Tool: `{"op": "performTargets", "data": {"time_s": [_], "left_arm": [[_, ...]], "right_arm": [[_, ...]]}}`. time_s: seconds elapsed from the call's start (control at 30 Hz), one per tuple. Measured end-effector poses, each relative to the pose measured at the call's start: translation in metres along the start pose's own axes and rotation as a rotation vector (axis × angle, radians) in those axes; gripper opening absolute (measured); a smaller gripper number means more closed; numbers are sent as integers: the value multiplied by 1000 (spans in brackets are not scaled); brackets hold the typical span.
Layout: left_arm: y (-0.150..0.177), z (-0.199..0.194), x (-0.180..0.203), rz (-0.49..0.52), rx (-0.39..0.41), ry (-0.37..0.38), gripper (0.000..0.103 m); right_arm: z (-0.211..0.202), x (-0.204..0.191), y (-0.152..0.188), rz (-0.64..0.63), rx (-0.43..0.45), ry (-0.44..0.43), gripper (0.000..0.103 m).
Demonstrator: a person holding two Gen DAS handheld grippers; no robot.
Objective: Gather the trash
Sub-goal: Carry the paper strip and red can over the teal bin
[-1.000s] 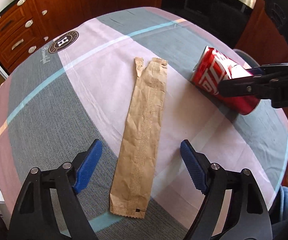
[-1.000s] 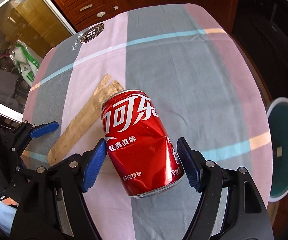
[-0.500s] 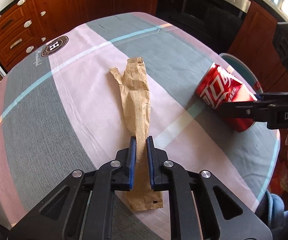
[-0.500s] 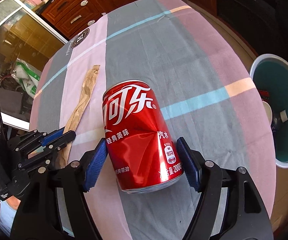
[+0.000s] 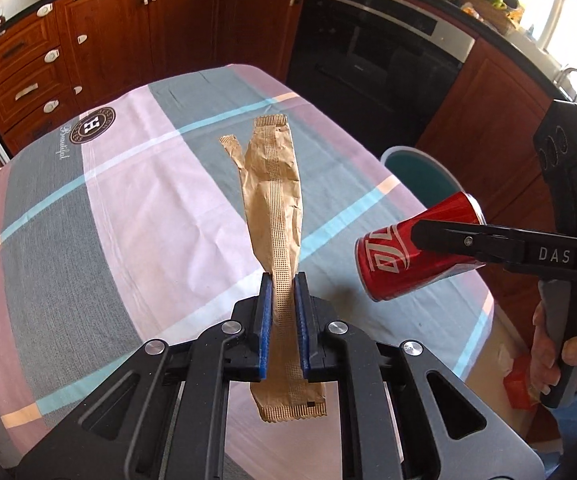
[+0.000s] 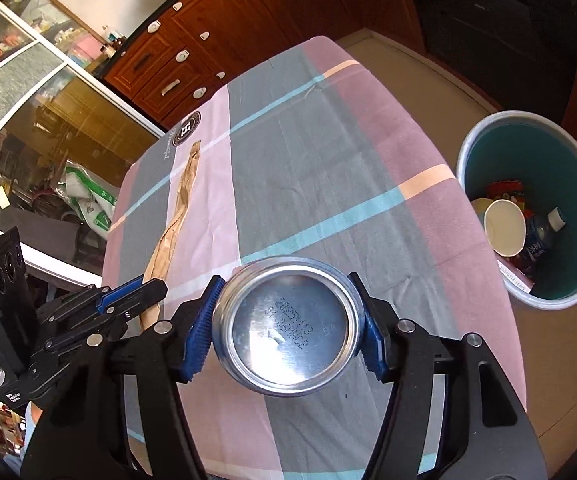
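Note:
My left gripper (image 5: pixel 283 280) is shut on a long brown paper wrapper (image 5: pixel 274 196) and holds it lifted above the table, its far end hanging free. The wrapper also shows in the right wrist view (image 6: pixel 176 216). My right gripper (image 6: pixel 288 292) is shut on a red cola can (image 5: pixel 408 256), lifted off the table with its silver base (image 6: pixel 288 328) facing the camera. The can hangs over the table's right part, near the edge.
The table wears a checked pink, grey and blue cloth (image 5: pixel 128 208). A teal trash bin (image 6: pixel 568 152) stands on the floor right of the table, holding a paper cup, a bottle and wrappers. Wooden cabinets (image 5: pixel 88 48) and an oven (image 5: pixel 388 56) stand behind.
My left gripper closed on the wrapper and lifted it off the cloth. My right gripper closed on the can, lifted it and tipped its base toward the camera.

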State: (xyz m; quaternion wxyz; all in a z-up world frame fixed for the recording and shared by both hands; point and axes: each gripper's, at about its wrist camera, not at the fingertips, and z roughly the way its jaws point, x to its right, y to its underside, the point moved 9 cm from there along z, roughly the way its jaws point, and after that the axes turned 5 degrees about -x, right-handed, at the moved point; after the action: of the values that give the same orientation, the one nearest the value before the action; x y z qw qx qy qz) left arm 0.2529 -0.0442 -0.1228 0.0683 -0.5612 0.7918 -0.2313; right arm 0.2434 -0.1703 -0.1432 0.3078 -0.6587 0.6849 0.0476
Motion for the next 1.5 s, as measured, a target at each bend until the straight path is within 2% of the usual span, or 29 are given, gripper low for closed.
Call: {"op": "performTargets", "data": {"time_s": [0.33,0.53,0.77,0.97,1.1,1.23,1.5], "left_arm": [[-11,-7,50,58,9,31,12],[-20,-6,75,96,1,40,12],[-49,-1,122,143,5,82,12],[-73,31,182,212,-30,131,12],[-82,60,220,250,-61,160,12],[-88,92,250,275,-96,172,13],[-98,143,264,283,-156,169,14]], "right_arm": [[-44,22,-6,47,97,-24,58],[-67,50,-8,89,145,-32,58],[-109,112,-12,195,244,-21,58],[-139,176,-16,280,308,41,58],[-144,207,-16,308,314,93,58],[-136,235,-15,337,284,128,58],[-102,267,-16,362,208,177,58]]}}
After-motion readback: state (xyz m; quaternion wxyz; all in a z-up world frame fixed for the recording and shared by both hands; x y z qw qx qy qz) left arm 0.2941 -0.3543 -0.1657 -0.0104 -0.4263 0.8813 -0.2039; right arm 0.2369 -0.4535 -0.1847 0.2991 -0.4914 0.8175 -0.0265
